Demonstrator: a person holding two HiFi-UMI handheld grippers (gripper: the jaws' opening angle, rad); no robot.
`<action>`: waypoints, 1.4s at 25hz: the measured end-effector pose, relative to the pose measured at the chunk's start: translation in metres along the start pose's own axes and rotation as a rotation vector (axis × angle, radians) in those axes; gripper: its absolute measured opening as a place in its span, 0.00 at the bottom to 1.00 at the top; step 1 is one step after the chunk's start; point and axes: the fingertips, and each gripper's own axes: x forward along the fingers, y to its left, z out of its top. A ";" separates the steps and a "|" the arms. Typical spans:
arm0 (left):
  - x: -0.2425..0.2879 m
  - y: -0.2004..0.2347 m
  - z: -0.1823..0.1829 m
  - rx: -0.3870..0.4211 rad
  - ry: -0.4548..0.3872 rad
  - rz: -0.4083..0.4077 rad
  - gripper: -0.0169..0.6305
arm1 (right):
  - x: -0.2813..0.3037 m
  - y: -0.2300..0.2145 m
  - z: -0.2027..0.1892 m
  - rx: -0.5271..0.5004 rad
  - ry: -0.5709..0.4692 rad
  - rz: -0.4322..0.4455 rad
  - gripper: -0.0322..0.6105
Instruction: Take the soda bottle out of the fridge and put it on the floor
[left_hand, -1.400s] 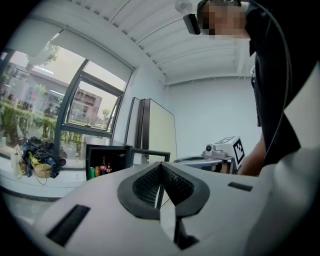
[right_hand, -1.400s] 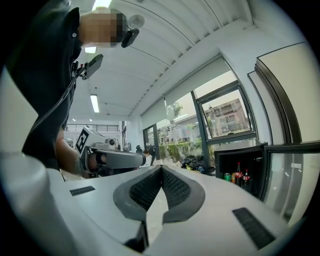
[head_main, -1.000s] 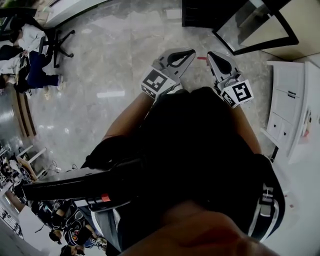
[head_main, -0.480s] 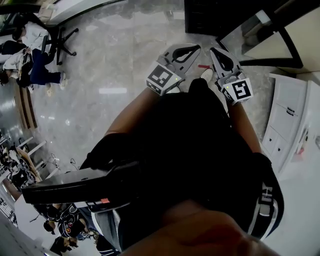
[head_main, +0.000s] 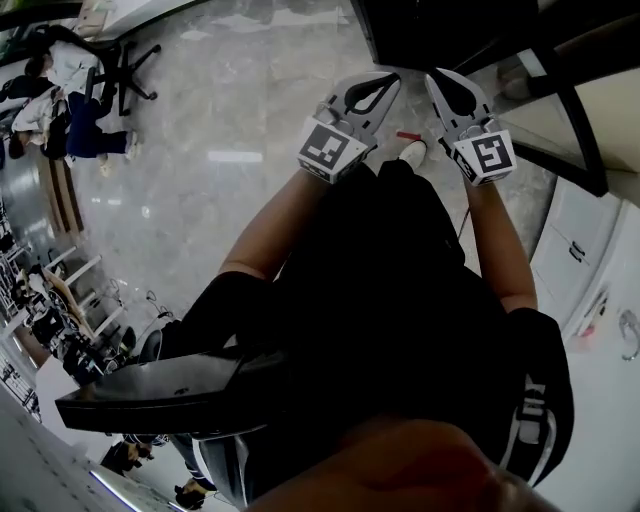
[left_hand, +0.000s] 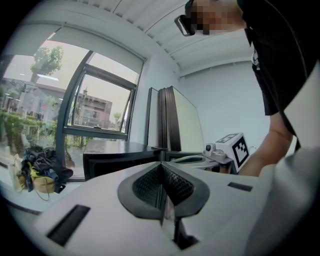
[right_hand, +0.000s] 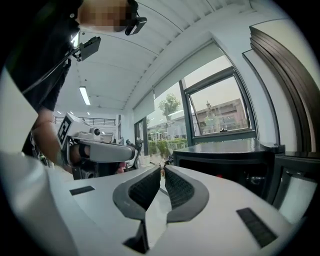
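Your left tongs (left_hand: 161, 167) are pressed together: the ribbed pads meet along their length and nothing sits between them. Your right tongs (right_hand: 162, 172) are closed too, with the pads touching at the tips and nothing in their grip.

You hold both pairs out in front of your body, side by side and near each other, with the tips pointing away from you over the pale polished floor (head_main: 230, 120). From each pair, the other shows off to the side with its marker cube turned toward the camera.

Ahead of both sets of tips stands a black cabinet (head_main: 420, 30), with a large window (right_hand: 220, 110) behind it. I cannot tell from these views whether that cabinet is the fridge. No view shows the soda bottle, so I cannot tell where it is.

Down on the floor, between the two pairs and under their tips, lies a small red mark (head_main: 407, 135). The toe of a white shoe (head_main: 412, 153) is just on your side of it.

Off to the right of your right tongs is a white drawer unit (head_main: 585, 240). Well away to the left of your left tongs stands a black office chair (head_main: 125, 60). Also to the left, by the window, lies a heap of bags and clothes (left_hand: 40, 172).
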 end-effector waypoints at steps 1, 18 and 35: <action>0.011 0.005 -0.006 0.003 0.005 0.010 0.03 | 0.006 -0.014 -0.006 0.002 0.000 -0.001 0.07; 0.161 0.124 -0.144 -0.009 -0.034 0.069 0.03 | 0.139 -0.209 -0.152 0.079 -0.012 -0.265 0.49; 0.184 0.166 -0.174 -0.110 0.027 0.082 0.03 | 0.222 -0.265 -0.179 0.037 0.046 -0.337 0.57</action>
